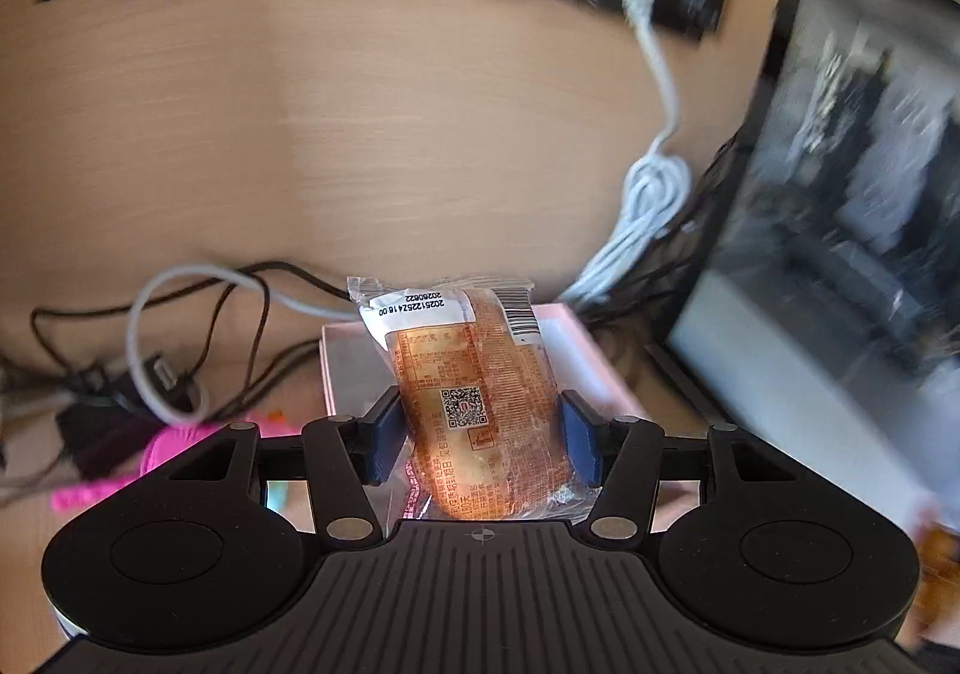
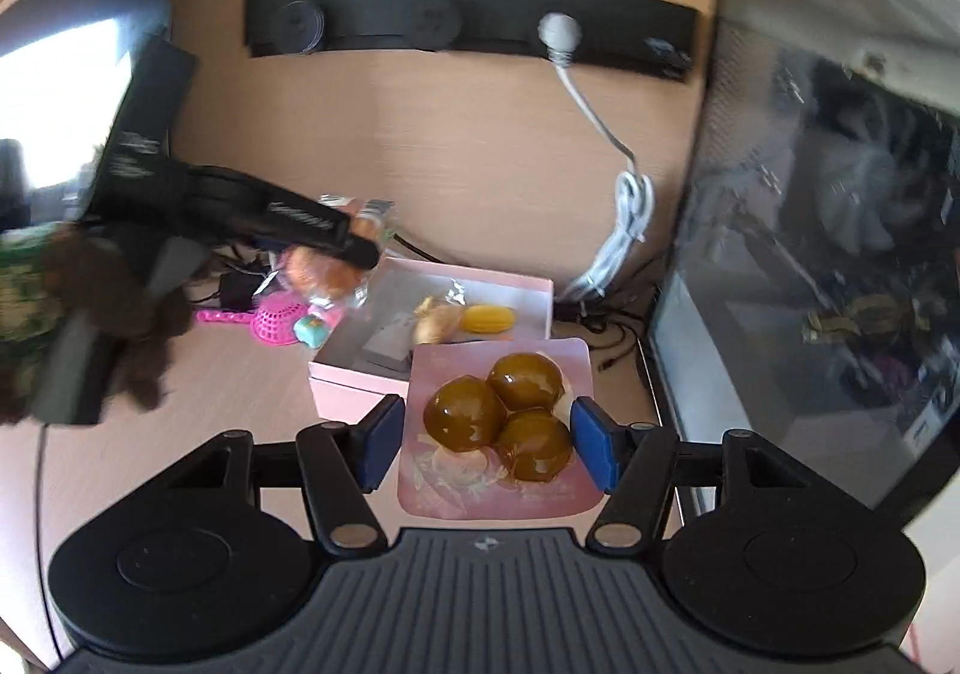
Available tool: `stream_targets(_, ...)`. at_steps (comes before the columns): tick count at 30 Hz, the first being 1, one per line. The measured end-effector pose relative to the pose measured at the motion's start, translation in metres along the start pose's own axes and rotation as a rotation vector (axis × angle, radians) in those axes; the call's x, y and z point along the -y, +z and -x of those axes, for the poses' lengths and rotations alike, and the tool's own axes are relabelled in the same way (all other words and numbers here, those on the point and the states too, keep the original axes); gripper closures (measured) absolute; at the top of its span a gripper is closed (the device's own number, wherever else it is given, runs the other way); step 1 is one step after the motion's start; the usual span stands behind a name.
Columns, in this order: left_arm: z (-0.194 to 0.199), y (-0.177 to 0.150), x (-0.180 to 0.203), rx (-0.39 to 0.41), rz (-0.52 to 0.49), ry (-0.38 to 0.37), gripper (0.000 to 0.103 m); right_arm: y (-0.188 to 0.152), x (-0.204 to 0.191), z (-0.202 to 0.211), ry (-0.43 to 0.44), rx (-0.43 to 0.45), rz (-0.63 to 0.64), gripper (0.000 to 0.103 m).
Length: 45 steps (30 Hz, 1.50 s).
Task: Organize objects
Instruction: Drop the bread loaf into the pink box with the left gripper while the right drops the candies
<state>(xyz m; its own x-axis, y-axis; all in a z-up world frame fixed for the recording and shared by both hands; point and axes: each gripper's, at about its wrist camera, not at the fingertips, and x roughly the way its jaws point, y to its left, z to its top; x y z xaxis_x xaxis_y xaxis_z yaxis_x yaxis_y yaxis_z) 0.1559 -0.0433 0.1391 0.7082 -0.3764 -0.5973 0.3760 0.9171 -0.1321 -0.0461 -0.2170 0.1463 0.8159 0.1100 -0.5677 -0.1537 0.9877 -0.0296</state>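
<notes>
The pink box [image 2: 528, 287] on the wooden desk [image 1: 420, 134] serves as the landmark. The left gripper [image 1: 483, 437] holds a wrapped bread roll [image 1: 480, 404] between its blue pads [image 1: 384, 437], which press on both sides of the clear wrapper; the roll hangs above the box's left part. In the right wrist view, the same left gripper [image 2: 360, 254] appears as a dark arm over the box's left edge, with the roll [image 2: 318, 269] at its tip.

The right gripper [image 2: 486, 449] clamps a small pink plate [image 2: 444, 494] by its 2 sides, just in front of the box. On the plate sit 3 glossy brown balls [image 2: 516, 410], touching one another.

Inside the box lie a yellow star-shaped toy fruit [image 2: 489, 319] and, just beside it, a pale brown item [image 2: 435, 323] too blurred to identify. Left of the box, on the desk, lie a pink strainer [image 2: 273, 323] and a teal toy [image 2: 312, 329]. Behind the box, a white cable [image 1: 651, 194] runs up to a black power strip [image 2: 468, 23]. Right of the box stands a dark glass-sided computer case [image 2: 810, 254].
</notes>
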Motion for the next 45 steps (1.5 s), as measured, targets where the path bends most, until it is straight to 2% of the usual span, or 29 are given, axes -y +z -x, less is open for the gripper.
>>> stream_targets(2, -0.028, -0.006, 0.000, -0.037, 0.019, 0.035, 0.043, -0.010, 0.010, -0.006, -0.003, -0.031, -0.029, 0.042)
stream_targets(5, -0.058, -0.021, -0.004, -0.107, 0.097, -0.006, 0.040, -0.025, 0.022, -0.013, -0.004, -0.078, -0.060, 0.042)
stream_targets(8, -0.082, -0.033, 0.003, -0.187, 0.048, 0.038, 0.039, -0.034, 0.033, -0.023, -0.004, -0.116, -0.078, 0.042)
stream_targets(10, -0.085, -0.039, 0.005, -0.178, 0.001, 0.052, 0.040, -0.036, 0.038, -0.028, 0.003, -0.126, -0.087, 0.042)
stream_targets(11, -0.084, -0.039, 0.004, -0.184, 0.014, 0.043, 0.041, -0.036, 0.039, -0.030, 0.008, -0.128, -0.087, 0.042)
stream_targets(13, -0.073, -0.035, -0.005, -0.157, 0.086, 0.000, 0.043, -0.037, 0.039, -0.034, 0.016, -0.127, -0.078, 0.042)
stream_targets(15, -0.057, -0.030, -0.010, -0.107, 0.098, -0.010, 0.043, -0.038, 0.038, -0.040, 0.031, -0.131, -0.074, 0.042)
stream_targets(21, -0.005, -0.033, -0.022, -0.005, 0.122, 0.079, 0.043, -0.034, 0.039, -0.053, 0.069, -0.144, -0.076, 0.042)
stream_targets(26, 0.032, -0.064, -0.035, -0.048, 0.191, 0.051, 0.043, -0.001, 0.032, -0.064, 0.106, -0.084, -0.042, 0.042)
stream_targets(31, 0.061, -0.104, -0.042, -0.130, 0.206, 0.038, 0.043, 0.061, 0.027, -0.094, 0.103, 0.037, -0.031, 0.042)
stream_targets(34, 0.075, -0.125, -0.052, -0.163, 0.232, 0.060, 0.043, 0.097, 0.017, -0.128, 0.076, 0.090, -0.023, 0.042)
stream_targets(35, 0.079, -0.130, -0.056, -0.171, 0.235, 0.078, 0.043, 0.107, 0.013, -0.141, 0.051, 0.093, -0.011, 0.035)
stream_targets(37, 0.086, -0.138, -0.065, -0.175, 0.238, 0.114, 0.043, 0.120, 0.009, -0.164, 0.023, 0.061, -0.015, 0.016)
stream_targets(41, 0.091, -0.142, -0.084, -0.168, 0.264, 0.169, 0.043, 0.111, 0.003, -0.180, 0.045, -0.006, -0.051, 0.015)
stream_targets(45, 0.077, -0.122, -0.095, -0.141, 0.244, 0.182, 0.043, 0.081, -0.012, -0.177, 0.062, -0.085, -0.034, 0.015)
